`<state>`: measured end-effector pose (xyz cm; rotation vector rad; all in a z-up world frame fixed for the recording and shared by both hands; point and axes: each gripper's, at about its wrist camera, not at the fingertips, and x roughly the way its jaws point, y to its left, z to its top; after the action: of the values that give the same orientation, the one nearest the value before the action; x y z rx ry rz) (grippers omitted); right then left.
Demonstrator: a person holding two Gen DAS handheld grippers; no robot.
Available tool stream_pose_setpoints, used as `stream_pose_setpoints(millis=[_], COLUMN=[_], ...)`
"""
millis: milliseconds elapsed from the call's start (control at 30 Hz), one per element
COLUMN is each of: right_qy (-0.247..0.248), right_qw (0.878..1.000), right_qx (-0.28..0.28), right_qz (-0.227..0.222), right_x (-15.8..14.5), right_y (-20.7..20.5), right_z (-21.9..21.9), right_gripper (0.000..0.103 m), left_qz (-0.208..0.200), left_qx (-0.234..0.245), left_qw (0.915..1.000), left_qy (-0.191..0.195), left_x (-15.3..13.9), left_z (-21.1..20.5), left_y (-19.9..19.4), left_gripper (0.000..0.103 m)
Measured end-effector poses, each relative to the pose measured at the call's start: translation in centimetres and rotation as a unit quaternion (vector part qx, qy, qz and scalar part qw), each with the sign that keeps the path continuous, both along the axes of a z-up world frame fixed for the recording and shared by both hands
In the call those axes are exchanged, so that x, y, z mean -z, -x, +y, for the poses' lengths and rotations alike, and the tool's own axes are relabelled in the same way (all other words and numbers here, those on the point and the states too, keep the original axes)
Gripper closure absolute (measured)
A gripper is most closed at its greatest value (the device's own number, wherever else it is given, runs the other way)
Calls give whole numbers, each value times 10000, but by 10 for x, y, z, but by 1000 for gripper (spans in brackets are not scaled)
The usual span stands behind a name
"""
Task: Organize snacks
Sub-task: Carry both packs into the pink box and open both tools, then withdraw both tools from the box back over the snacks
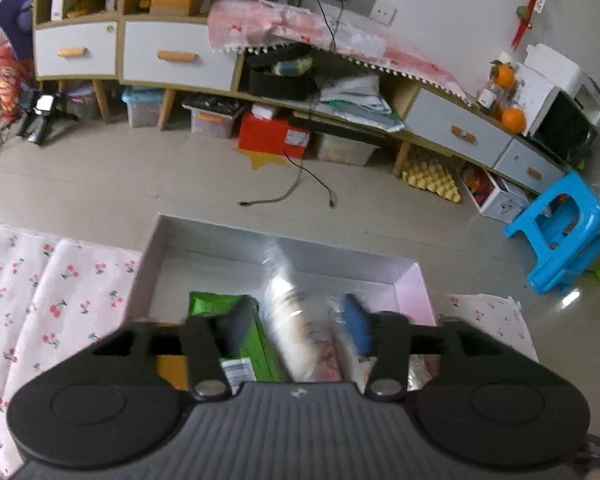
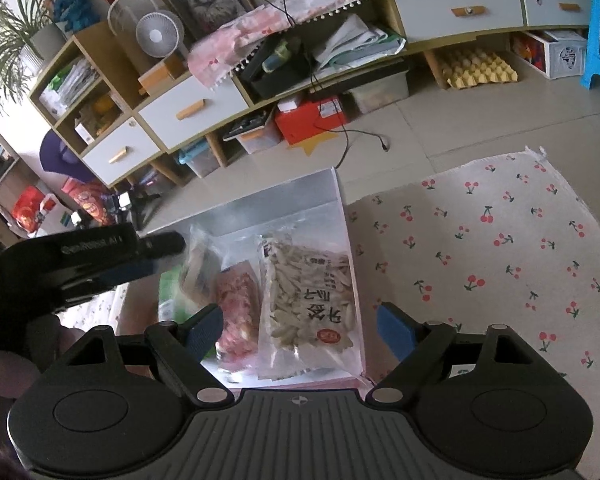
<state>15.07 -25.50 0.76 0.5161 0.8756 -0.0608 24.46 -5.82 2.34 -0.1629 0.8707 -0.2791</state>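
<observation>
Left jaws: the left gripper [image 1: 300, 322] stands half apart over the box [image 1: 220, 248]; a blurred clear packet [image 1: 296, 320] lies between the pads, and no pad visibly presses on it.
Right jaws: the right gripper [image 2: 300, 330] is wide apart above the box's near end, holding nothing.
Between right jaws: a sliced-snack bag [image 2: 308, 300] and a pink packet [image 2: 236, 312], both lying in the box below.
Left view only: a green packet [image 1: 256, 340] at the box's left side; the box's far half bare.
Right view only: the left gripper seen from outside, at the box's left edge.
Around box: cherry cloth [image 2: 500, 260] on the tabletop.
</observation>
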Motion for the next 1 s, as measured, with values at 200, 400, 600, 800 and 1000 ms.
stream_pose_setpoints(millis=[200, 400, 600, 800, 1000], right_qy=[28, 124, 270, 341, 322], right_qw=[10000, 9999, 9995, 9993, 9992], right_qx=[46, 97, 153, 144, 48], right_qz=[78, 39, 46, 43, 220], right_x=[-4, -24, -38, -45, -37], right_y=[7, 25, 52, 75, 93], right_z=[-1, 4, 10, 20, 30], right_gripper=[17, 14, 13, 11, 11], left_qz=[107, 183, 234, 433, 540], left_qx=[-33, -102, -154, -246, -245], left_qw=[9999, 9997, 9996, 9987, 9982], left_qy=[75, 80, -90, 78, -130], left_x=[-6, -14, -21, -21, -16], left_z=[9, 20, 31, 51, 70], left_y=[9, 30, 55, 75, 99], left_gripper=[30, 10, 5, 4, 3])
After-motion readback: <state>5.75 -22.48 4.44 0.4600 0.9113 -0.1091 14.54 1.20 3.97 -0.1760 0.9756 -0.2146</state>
